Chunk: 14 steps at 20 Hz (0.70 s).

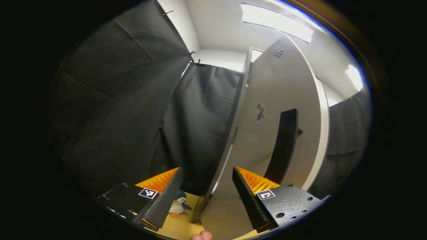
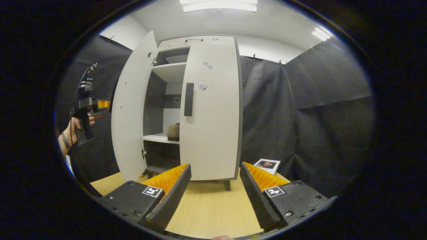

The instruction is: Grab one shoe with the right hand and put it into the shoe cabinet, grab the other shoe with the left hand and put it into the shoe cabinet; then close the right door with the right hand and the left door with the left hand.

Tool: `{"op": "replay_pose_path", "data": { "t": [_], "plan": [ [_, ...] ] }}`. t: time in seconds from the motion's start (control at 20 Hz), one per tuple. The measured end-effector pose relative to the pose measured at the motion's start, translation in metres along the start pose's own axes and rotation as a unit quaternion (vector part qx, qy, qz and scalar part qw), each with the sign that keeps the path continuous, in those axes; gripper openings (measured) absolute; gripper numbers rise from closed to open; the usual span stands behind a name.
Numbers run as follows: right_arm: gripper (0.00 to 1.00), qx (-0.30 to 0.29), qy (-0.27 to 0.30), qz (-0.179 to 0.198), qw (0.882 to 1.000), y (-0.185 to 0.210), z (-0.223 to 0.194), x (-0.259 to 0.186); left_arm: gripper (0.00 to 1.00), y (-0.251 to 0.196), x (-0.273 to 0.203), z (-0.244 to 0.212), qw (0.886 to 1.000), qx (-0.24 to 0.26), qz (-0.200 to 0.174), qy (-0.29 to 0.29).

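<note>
While the right tongs (image 2: pixel 215 186) hang back wide apart with nothing between them, the right gripper view gives us the whole shoe cabinet (image 2: pixel 200 110) standing on the pale wooden table (image 2: pixel 213 210). Its right door (image 2: pixel 213 110) sits flat and closed against the front, dark handle (image 2: pixel 189 99) upright near its inner edge. Its left door (image 2: pixel 131 110) stands swung out towards us, and through the gap you can see one brown shoe (image 2: pixel 173 131) resting on the middle shelf (image 2: pixel 160 137), partly hidden by the closed door. Whether the second shoe sits beside it, I cannot tell from here. Off to the left of that open door, a hand (image 2: pixel 71 131) holds the other gripper raised beside the door's outer face.

Over in the left gripper view, the left tongs (image 1: pixel 207 186) are spread wide too, holding nothing, and the left door's edge (image 1: pixel 230 133) runs right up between the two fingers, its outer face with a long dark handle (image 1: pixel 283 143) just to the right. Down by the left finger a small penguin toy (image 1: pixel 178 205) stands on the table. A booklet (image 2: pixel 267 165) lies on the table to the right of the cabinet.
</note>
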State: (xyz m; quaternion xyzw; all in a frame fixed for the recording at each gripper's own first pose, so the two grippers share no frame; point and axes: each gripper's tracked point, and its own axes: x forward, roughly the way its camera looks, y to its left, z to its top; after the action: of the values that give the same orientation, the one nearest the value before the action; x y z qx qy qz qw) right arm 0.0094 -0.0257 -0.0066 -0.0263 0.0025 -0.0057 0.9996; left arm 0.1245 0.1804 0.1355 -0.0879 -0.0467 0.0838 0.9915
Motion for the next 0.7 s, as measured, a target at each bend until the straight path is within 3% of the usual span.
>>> {"op": "replay_pose_path", "data": {
  "t": [0.4, 0.7],
  "plan": [
    [0.96, 0.006, 0.002, -0.029, 1.0, -0.022, -0.001, -0.007, 0.93, -0.105, 0.033, -0.03, 0.997, -0.002, -0.08, 0.014],
    [0.96, 0.018, -0.005, -0.044, 0.999, -0.036, 0.004, -0.011, 0.93, -0.11, 0.027, -0.027, 0.997, 0.013, -0.07, 0.008]
  ]
}}
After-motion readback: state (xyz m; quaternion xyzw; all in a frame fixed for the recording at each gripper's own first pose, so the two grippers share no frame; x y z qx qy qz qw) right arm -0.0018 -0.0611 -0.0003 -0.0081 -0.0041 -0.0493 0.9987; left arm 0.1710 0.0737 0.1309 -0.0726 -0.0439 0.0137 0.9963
